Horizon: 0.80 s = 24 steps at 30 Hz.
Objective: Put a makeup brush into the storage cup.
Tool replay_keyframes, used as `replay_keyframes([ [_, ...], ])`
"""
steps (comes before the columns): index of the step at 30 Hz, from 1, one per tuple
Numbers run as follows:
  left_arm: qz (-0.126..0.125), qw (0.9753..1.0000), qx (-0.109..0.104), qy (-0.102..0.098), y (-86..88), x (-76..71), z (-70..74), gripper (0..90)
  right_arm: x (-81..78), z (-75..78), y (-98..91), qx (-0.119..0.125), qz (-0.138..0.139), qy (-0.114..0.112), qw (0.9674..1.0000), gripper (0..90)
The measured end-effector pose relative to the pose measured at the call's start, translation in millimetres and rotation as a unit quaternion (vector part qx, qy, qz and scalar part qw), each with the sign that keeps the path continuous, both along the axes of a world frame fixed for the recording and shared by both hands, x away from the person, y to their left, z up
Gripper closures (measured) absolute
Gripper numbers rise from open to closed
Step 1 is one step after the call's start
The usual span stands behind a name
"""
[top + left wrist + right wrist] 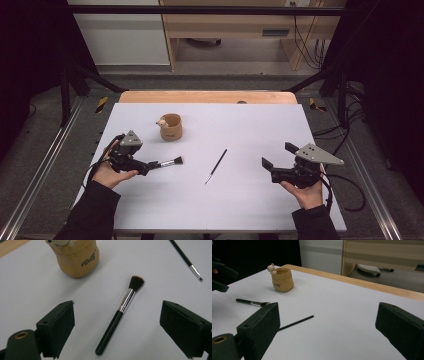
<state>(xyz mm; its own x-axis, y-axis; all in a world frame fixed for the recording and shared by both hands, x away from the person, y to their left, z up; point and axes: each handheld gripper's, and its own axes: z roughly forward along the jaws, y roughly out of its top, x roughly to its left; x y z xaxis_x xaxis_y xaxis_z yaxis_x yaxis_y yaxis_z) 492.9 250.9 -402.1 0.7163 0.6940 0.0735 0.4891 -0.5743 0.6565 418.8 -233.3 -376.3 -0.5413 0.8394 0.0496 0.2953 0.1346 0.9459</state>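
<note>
**Left gripper poised over the makeup brush**

While the makeup brush (119, 312) lies flat on the white table (250, 125), the left gripper (148, 168) is held just above its black handle, with the jaws spread wide on either side and nothing pressed between the pads. In the left gripper view the handle is seen running up between the two jaws, the silver ferrule and dark fanned bristles pointing away from the hand; no pad is touching it. In the high view the bristles are seen pointing toward the middle of the table.

The right gripper (272, 156) is held well apart at the right side of the table, its jaws also wide and empty.

A thin liner brush (216, 166) is laid slantwise near the middle of the table, between the two grippers and apart from the makeup brush. A tan sack-shaped holder (171, 127) with a small bear figure on its rim is stood upright farther back, beyond the makeup brush and clear of it. A dark word is printed on its side, too small to be read.
</note>
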Motion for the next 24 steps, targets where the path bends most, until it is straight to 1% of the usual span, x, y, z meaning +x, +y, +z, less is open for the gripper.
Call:
replay_keyframes([
  [1, 0.0, 1.0, 0.0, 0.004, -1.0, 0.8, -2.7, 12.2, 0.0, 0.0, 0.2, 0.0, 0.0, 0.0, 1.0, 6.2],
  [2, -0.001, 1.0, 0.005, 0.005, -1.6, 1.8, -4.8, 13.3, 0.0, -0.2, 0.8, 0.0, 0.0, 0.0, 1.0, 6.1],
  [4, -0.002, 0.9999, 0.006, 0.012, -3.2, 3.6, -9.7, 13.9, 0.1, -0.3, 0.9, 0.0, 0.0, 0.0, 1.0, 6.2],
  [5, -0.001, 0.9998, 0.011, 0.015, -5.3, 5.7, -14.3, 14.9, 0.1, -0.6, 1.2, -0.001, 0.0, 0.001, 1.0, 6.1],
  [6, -0.001, 0.9998, 0.011, 0.015, -5.3, 5.7, -14.3, 15.6, 0.1, -0.6, 1.2, -0.001, 0.0, 0.001, 1.0, 6.1],
  [8, -0.003, 0.9996, 0.019, 0.02, -7.8, 8.0, -18.2, 16.2, 0.6, -1.1, 1.4, -0.001, 0.0, 0.002, 1.0, 6.1],
  [10, -0.006, 0.9992, 0.028, 0.026, -10.2, 10.2, -20.8, 18.0, 0.9, -1.6, 1.6, -0.002, 0.001, 0.002, 1.0, 6.1],
  [11, -0.01, 0.999, 0.032, 0.029, -11.6, 11.0, -22.3, 20.5, 0.9, -1.7, 1.8, -0.002, 0.001, 0.003, 1.0, 6.2],
  [12, -0.012, 0.9988, 0.036, 0.032, -13.1, 12.1, -24.0, 20.5, 0.9, -1.7, 1.8, -0.002, 0.001, 0.003, 1.0, 6.2],
  [14, -0.016, 0.998, 0.048, 0.039, -16.5, 14.2, -27.9, 22.3, 1.0, -1.8, 2.1, -0.002, 0.002, 0.002, 1.0, 6.2],
  [15, -0.022, 0.997, 0.059, 0.046, -20.4, 16.0, -32.3, 24.3, 1.2, -2.1, 2.5, -0.003, 0.002, 0.002, 1.0, 6.2],
  [16, -0.022, 0.997, 0.059, 0.046, -20.4, 16.0, -32.3, 25.4, 1.2, -2.1, 2.5, -0.003, 0.002, 0.002, 1.0, 6.2],
  [17, -0.025, 0.9964, 0.064, 0.05, -22.3, 16.6, -34.4, 26.4, 0.9, -2.1, 2.7, -0.004, 0.002, 0.004, 1.0, 6.1],
  [18, -0.026, 0.996, 0.07, 0.049, -24.3, 17.0, -36.3, 26.4, 0.9, -2.1, 2.7, -0.004, 0.002, 0.004, 1.0, 6.1],
  [19, -0.029, 0.9955, 0.074, 0.051, -25.8, 17.7, -38.1, 27.5, 1.0, -2.2, 2.7, -0.004, 0.002, 0.004, 1.0, 6.1],
  [20, -0.03, 0.9948, 0.078, 0.057, -27.0, 18.5, -39.5, 28.5, 1.1, -2.2, 2.6, -0.004, 0.003, 0.004, 1.0, 6.1],
  [22, -0.033, 0.9941, 0.085, 0.06, -29.0, 20.3, -42.2, 30.6, 1.3, -2.5, 2.6, -0.003, 0.002, 0.004, 1.0, 6.1],
  [24, -0.035, 0.9937, 0.086, 0.063, -30.8, 20.9, -44.1, 32.8, 1.3, -2.5, 2.7, -0.003, 0.002, 0.004, 1.0, 6.1],
])
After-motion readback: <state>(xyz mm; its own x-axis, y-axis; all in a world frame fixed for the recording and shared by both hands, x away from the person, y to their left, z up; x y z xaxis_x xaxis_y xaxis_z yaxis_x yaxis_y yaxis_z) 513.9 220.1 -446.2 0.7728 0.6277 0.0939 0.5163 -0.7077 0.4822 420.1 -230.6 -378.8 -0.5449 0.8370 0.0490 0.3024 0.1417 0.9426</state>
